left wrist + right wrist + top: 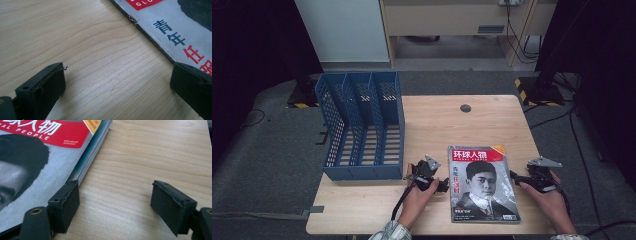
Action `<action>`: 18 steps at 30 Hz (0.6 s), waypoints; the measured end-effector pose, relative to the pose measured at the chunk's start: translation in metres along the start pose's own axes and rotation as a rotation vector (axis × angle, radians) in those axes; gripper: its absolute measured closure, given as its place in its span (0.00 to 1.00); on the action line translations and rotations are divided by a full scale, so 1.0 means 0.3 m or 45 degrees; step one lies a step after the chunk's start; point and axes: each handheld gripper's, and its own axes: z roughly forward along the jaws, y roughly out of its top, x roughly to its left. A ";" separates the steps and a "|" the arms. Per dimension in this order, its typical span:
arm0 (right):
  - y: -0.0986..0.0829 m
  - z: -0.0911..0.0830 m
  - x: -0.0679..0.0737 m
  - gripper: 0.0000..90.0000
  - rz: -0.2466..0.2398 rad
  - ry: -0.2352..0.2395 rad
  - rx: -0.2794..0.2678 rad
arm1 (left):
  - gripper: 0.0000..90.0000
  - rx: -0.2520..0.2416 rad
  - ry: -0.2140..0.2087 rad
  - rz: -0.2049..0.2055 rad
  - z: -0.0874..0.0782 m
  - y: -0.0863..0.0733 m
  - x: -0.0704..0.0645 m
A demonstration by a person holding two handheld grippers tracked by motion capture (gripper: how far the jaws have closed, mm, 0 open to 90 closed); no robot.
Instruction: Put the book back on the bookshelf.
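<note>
The table (482, 125) is pale wood with fine grain and a smooth, faintly sheened finish. The magazine (482, 185) is paper, its cover glossy, the spine edge slightly frayed and torn. The file rack (362, 125) is blue plastic, perforated, with a dull shine. The left gripper (117, 82) and right gripper (115, 205) have matt black jaws with rough-edged rubbery pads. The floor (267, 150) looks like grey matt carpet.
</note>
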 end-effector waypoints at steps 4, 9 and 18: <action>0.001 -0.026 0.005 0.25 0.012 -0.011 -0.021 | 0.00 -0.004 0.002 0.000 0.000 0.000 -0.001; 0.008 -0.055 0.014 0.21 0.028 0.028 -0.060 | 0.07 -0.046 -0.017 -0.002 -0.013 0.003 -0.018; 0.017 -0.030 0.064 0.09 -0.037 0.166 -0.033 | 0.10 -0.136 -0.107 0.060 -0.051 0.018 -0.092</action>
